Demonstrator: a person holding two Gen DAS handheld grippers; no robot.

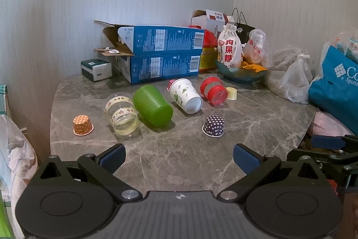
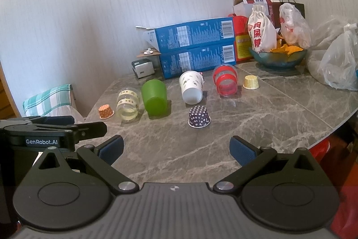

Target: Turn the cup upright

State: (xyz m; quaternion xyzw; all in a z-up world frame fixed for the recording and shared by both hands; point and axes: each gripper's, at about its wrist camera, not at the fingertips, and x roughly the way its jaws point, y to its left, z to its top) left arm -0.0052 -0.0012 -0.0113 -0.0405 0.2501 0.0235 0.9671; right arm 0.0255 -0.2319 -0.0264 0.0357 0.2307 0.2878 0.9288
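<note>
Grey marble counter point(image 1: 257, 118) fills the left wrist view, with a pale wall behind and boxes and bags at the back. Left gripper point(image 1: 179, 157) hangs over the near edge, jaws wide and empty. Ahead of the jaws, well apart from them, four cups lie on their sides in a row: clear cup point(image 1: 122, 115) ahead to the left, green cup point(image 1: 153, 105) touching it, white cup point(image 1: 185, 95) straight ahead, red cup point(image 1: 213, 91) ahead to the right. Closest is a dotted dark cup point(image 1: 213, 125), mouth down, slightly right.

From the right wrist view, the right gripper point(image 2: 176, 150) also has its jaws wide and holds nothing. The dotted dark cup point(image 2: 199, 117) stands just ahead of them, the white cup point(image 2: 192, 87) behind it. An orange cup point(image 2: 106, 111) is far left, a yellow cup point(image 2: 251, 82) ahead right.

I think the lying cups may roll when one jaw touches first, and the green one could push its clear neighbour. Thin paper walls may crush under a hard squeeze.
</note>
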